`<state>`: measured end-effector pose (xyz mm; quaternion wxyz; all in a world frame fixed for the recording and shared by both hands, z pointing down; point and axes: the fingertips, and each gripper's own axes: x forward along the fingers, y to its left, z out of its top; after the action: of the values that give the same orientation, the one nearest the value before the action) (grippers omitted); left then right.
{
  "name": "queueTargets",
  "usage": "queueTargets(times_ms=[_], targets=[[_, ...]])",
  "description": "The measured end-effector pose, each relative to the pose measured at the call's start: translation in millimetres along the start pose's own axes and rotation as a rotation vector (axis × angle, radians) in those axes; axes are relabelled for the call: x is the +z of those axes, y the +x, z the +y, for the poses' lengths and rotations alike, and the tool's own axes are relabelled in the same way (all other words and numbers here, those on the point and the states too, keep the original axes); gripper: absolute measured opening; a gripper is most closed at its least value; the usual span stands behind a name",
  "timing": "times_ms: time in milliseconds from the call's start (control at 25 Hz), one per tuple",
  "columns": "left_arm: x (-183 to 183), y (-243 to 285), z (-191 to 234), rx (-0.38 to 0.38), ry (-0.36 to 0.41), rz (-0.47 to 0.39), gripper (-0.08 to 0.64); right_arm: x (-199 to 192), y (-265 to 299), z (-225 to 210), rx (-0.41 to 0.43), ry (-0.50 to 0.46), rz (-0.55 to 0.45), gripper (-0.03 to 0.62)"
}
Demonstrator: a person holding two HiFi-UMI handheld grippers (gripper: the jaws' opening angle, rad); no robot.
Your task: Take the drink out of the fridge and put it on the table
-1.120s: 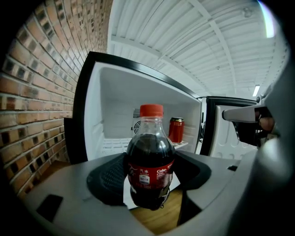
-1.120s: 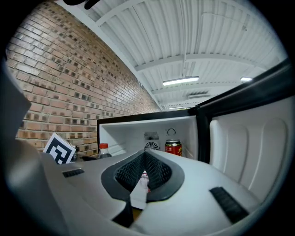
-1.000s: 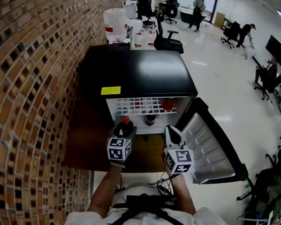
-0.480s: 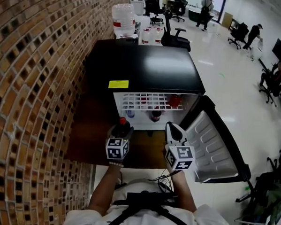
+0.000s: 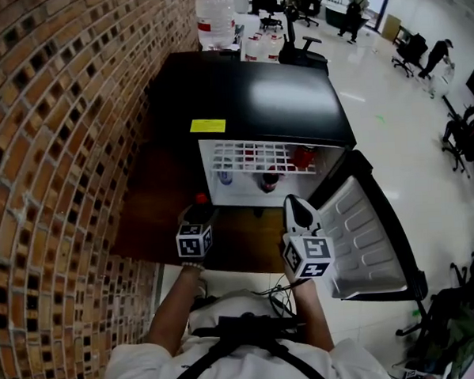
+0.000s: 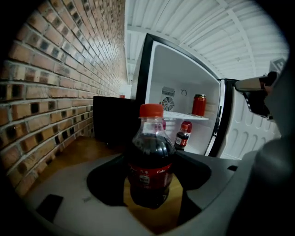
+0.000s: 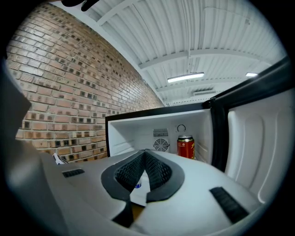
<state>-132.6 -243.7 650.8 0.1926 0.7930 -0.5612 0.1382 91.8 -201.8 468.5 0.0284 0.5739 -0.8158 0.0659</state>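
Observation:
A small cola bottle (image 6: 151, 161) with a red cap (image 5: 200, 199) stands upright between the jaws of my left gripper (image 5: 197, 217), which is shut on its body in front of the open fridge (image 5: 256, 96). The bottle is clear of the shelves, over the wooden floor (image 5: 240, 248). My right gripper (image 5: 295, 205) hovers beside the open door (image 5: 366, 233); its jaws meet at the tips (image 7: 145, 154) with nothing between them. Inside the fridge stay a red can (image 7: 185, 147) on the wire shelf and another cola bottle (image 6: 182, 133) below.
A brick wall (image 5: 53, 155) runs close along the left. The fridge door swings out to the right. Water jugs (image 5: 215, 7) and office chairs stand behind the fridge, with people farther off. A pale surface edge (image 5: 169, 282) lies just in front of my body.
My left gripper has drawn the cola bottle back from the fridge opening and slightly left. The right gripper has stayed beside the door, still shut.

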Motion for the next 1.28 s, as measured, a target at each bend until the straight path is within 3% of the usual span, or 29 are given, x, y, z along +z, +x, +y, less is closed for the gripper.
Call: queueTargets(times_ms=[560, 960, 1280], targets=[[-71, 38, 82, 0.112, -0.079, 0.134, 0.301, 0, 1, 2, -0.026, -0.010, 0.005, 0.015], [-99, 64, 93, 0.128, -0.100, 0.188, 0.301, 1, -6, -5, -0.054, -0.017, 0.005, 0.015], [-109, 67, 90, 0.129, -0.065, 0.202, 0.302, 0, -11, -10, -0.063, -0.014, 0.003, 0.015]])
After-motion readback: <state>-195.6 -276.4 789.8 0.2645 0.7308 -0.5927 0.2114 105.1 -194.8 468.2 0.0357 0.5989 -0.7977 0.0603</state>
